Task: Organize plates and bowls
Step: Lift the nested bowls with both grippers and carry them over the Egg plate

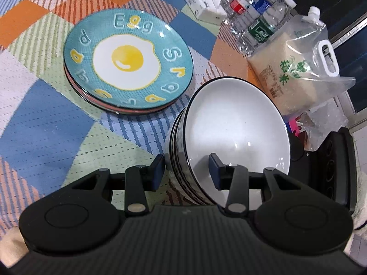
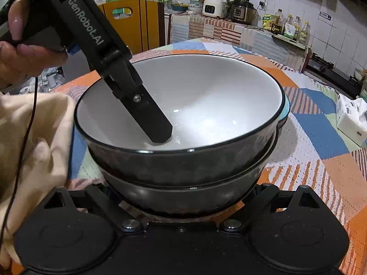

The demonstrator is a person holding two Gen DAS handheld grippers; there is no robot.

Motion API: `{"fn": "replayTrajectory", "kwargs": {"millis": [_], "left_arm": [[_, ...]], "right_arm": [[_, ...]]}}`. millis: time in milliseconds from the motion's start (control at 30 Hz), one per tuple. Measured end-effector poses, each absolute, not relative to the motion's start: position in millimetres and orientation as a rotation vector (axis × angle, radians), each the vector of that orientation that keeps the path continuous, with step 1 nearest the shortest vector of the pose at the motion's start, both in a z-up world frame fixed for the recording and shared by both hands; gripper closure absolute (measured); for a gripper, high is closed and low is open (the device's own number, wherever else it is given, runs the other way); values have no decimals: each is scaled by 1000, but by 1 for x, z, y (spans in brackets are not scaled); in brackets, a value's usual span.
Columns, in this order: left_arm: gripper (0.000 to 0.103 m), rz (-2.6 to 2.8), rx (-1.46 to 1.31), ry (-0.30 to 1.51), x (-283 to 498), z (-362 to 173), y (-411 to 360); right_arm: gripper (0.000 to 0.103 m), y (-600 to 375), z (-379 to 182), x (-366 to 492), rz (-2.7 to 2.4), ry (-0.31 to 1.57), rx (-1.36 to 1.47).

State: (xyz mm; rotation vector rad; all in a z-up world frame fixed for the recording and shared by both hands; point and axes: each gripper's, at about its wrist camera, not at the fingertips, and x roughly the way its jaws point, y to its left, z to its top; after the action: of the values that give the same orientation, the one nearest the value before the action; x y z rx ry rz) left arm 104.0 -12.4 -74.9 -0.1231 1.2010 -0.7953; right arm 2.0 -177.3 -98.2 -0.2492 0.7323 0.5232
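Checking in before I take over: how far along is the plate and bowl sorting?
Done: the teal egg-print plate tops a plate pile on the patchwork tablecloth. In hand: the left hand-held gripper clamps the rim of the stacked white-lined dark bowls; the right hand-held gripper's fingertips are hidden beneath them. Left: setting the bowls down.

Left claw [image 1: 187, 171] clamped; right claw's tips hidden.

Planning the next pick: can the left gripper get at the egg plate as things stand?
Probably not yet. The left gripper is clamped on the rim of the bowl stack and must set it down first; otherwise nothing blocks the way to the egg plate.
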Motion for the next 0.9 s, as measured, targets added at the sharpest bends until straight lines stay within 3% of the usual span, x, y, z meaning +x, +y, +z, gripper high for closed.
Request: {"fn": "replayTrajectory", "kwargs": {"millis": [433, 900], "left_arm": [[63, -794, -139, 1092, 140, -9, 9], [62, -747, -113, 979, 226, 12, 16]], "right_arm": [[6, -172, -55, 25, 469, 580, -122], [6, -156, -43, 107, 410, 489, -93]]}}
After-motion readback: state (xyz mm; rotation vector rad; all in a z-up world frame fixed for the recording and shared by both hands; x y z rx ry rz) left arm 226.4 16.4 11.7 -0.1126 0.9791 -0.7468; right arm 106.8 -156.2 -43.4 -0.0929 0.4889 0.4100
